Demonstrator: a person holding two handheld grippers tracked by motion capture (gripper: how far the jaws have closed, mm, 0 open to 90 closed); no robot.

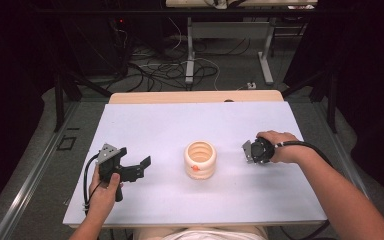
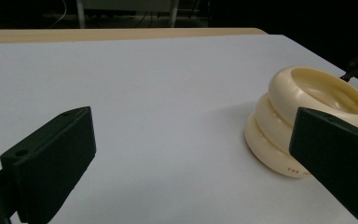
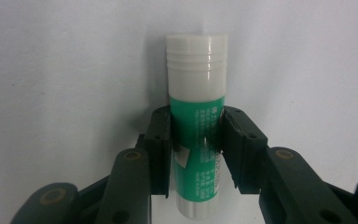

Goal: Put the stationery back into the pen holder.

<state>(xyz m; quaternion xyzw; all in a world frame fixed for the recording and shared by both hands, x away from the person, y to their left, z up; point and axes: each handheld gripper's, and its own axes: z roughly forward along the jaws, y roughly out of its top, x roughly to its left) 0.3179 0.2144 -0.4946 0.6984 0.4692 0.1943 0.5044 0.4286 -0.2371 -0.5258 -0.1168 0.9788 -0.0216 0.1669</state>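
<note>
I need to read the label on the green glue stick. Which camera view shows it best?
The right gripper view: the glue stick stands close up between the right tongs, which press its green label, white cap on top. In the high view the person's right hand covers it. The left gripper view faces the cream ribbed bowl instead.

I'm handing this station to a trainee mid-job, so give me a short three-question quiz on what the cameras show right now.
1. True or false: the right gripper is shut on the green glue stick.
2. What stands at the middle of the white table: A) a metal pan, B) a cream ribbed cup, C) a blue box?
3. Are the jaws of the left gripper open or shut?

Key
1. True; both pads press its green body, white cap beyond the jaws.
2. B; something small and orange lies inside it.
3. Open, with nothing between them.
</note>
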